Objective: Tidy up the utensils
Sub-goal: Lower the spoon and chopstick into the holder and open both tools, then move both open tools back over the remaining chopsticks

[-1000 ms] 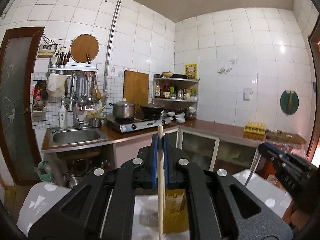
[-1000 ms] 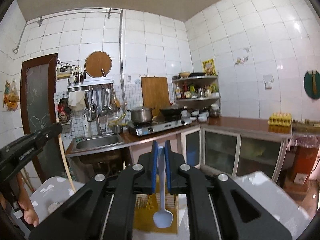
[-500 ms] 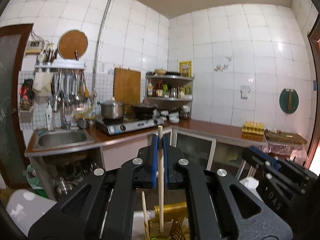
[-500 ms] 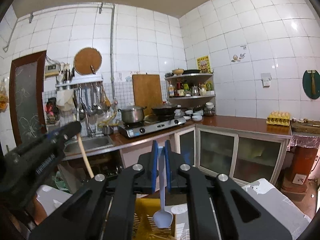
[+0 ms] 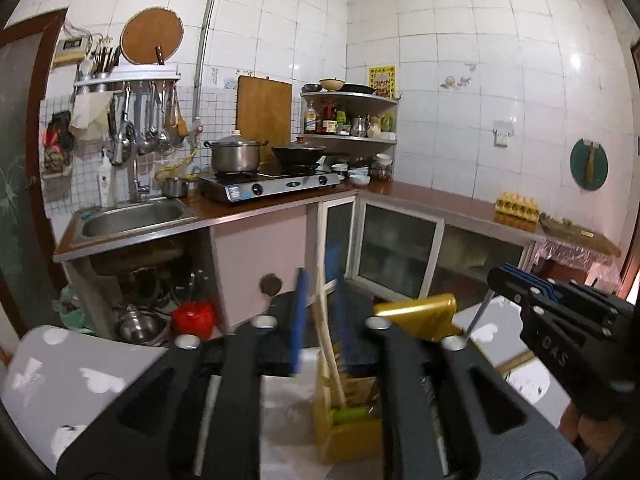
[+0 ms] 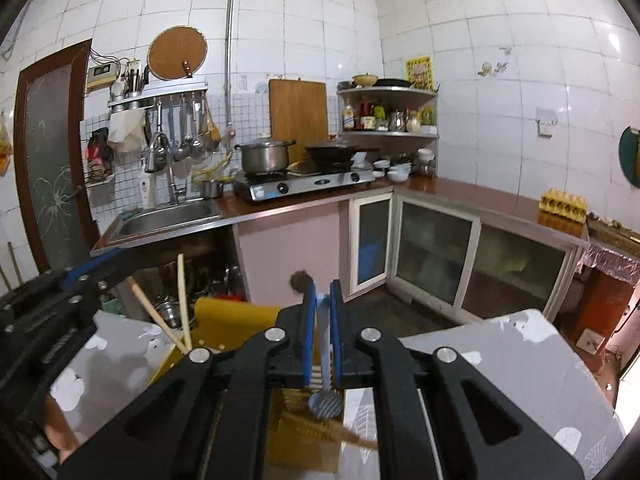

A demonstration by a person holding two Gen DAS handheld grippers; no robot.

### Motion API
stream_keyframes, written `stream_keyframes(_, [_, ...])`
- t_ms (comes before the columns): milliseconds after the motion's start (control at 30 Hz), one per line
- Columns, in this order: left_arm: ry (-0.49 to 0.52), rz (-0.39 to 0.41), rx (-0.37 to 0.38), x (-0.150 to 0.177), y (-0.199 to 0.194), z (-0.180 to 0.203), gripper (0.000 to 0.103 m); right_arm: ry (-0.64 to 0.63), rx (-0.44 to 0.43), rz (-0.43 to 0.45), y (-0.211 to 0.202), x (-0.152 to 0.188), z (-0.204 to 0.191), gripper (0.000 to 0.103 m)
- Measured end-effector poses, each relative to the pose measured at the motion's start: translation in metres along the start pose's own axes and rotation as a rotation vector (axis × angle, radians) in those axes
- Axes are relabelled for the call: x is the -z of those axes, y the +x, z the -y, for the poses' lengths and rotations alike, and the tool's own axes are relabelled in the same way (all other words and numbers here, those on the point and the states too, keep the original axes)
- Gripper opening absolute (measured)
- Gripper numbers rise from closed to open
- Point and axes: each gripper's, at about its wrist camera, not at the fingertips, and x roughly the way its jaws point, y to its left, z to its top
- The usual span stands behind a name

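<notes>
1. The left gripper (image 5: 320,320) stands with its blue pads parted, and the wooden chopstick (image 5: 326,332) passes between them without a visible squeeze; its lower end sits already inside the yellow utensil box (image 5: 416,312). This looks like a release, since the box can now keep the stick upright.
2. In the right wrist view two wooden sticks (image 6: 182,304) lean out of that box near the left gripper, so this compartment seems to be for chopsticks.
3. The right gripper (image 6: 323,340) is closed narrowly on the handle of a pale blue spoon (image 6: 325,402). The bowl hangs downward, probably so it can enter the box first.
4. The spoon hangs above the box on the white table (image 6: 512,344), not yet inside. The next step is likely to lower it into a free compartment.
</notes>
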Motion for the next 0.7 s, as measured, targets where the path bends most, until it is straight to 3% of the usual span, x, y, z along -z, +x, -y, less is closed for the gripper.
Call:
stream_keyframes(33, [0.003,0.011,-0.015,0.000,-0.011,-0.003,0.042,0.003,0.000,-0.011,-0.003,0.000,0.001,0.009])
stream_keyframes(67, [0.003,0.022,-0.027,-0.002,-0.018,-0.005,0.057,0.004,0.005,-0.020,-0.008,-0.001,0.002,0.011])
stream_keyframes(100, [0.001,0.036,-0.040,-0.003,-0.029,-0.010,0.066,0.005,0.011,-0.022,-0.012,-0.001,0.003,0.026])
stream_keyframes(133, [-0.004,0.039,-0.046,-0.004,-0.039,-0.014,0.068,0.007,0.022,-0.018,-0.020,-0.002,0.004,0.054])
stream_keyframes(167, [-0.010,0.034,-0.045,-0.005,-0.046,-0.017,0.071,0.007,0.030,-0.010,-0.026,-0.004,0.004,0.062])
stream_keyframes(300, [-0.041,0.020,-0.059,0.000,-0.080,-0.033,0.092,0.007,0.049,-0.018,-0.059,0.000,0.009,0.063])
stream_keyframes(367, [-0.035,0.027,-0.077,0.009,-0.099,-0.038,0.098,0.020,0.051,-0.032,-0.076,0.011,0.012,0.064])
stream_keyframes(700, [-0.063,-0.146,-0.108,0.073,-0.117,-0.062,0.098,0.075,0.091,-0.217,-0.081,0.100,0.009,0.068])
